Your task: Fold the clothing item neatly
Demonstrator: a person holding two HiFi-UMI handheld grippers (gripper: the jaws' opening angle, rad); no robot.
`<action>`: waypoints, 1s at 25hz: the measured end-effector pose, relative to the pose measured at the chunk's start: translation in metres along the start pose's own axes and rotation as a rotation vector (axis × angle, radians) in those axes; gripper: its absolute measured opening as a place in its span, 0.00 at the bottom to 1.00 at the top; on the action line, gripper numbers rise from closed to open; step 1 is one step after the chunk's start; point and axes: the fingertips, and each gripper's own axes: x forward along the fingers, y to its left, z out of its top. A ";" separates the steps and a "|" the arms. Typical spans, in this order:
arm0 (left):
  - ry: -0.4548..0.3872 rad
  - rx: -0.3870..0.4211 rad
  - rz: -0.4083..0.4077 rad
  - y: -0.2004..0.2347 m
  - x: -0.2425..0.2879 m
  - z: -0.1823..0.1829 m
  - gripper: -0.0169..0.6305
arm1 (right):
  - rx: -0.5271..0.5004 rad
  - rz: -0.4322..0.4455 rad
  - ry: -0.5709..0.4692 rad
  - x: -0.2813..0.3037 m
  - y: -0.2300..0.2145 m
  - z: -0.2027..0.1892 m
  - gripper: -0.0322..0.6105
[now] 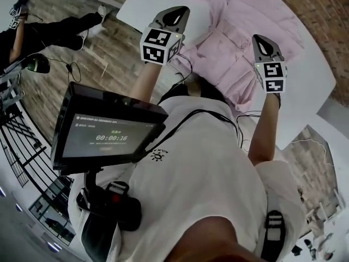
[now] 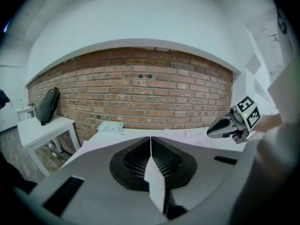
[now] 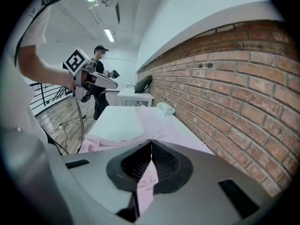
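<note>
Right tongs (image 3: 150, 144) pinch garment (image 3: 146, 184) — overhead, seemingly hidden.

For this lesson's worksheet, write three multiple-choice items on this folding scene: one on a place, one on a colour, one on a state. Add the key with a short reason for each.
1. Where does most of the garment lie?
A. on the white table
B. in a basket
C. on a bed

2. What colour is the garment?
A. blue
B. pink
C. green

3. How do the jaws of the right gripper stand?
A. wide apart and empty
B. shut on nothing
C. shut on a fold of the garment

Key:
1 A: the head view shows it spread over the tabletop.
2 B: it looks pale pink in both the head view and the right gripper view.
3 C: the right gripper view shows pink fabric pinched between the closed jaws.
</note>
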 end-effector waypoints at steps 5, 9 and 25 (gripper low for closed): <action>-0.100 0.020 0.014 0.028 -0.066 0.021 0.03 | -0.052 -0.037 -0.029 -0.009 0.032 0.048 0.06; -0.158 0.036 0.010 0.055 -0.120 0.033 0.03 | -0.074 -0.072 -0.062 -0.013 0.063 0.087 0.06; -0.208 -0.065 0.103 0.148 -0.169 -0.001 0.03 | -0.231 0.032 -0.113 0.052 0.139 0.186 0.06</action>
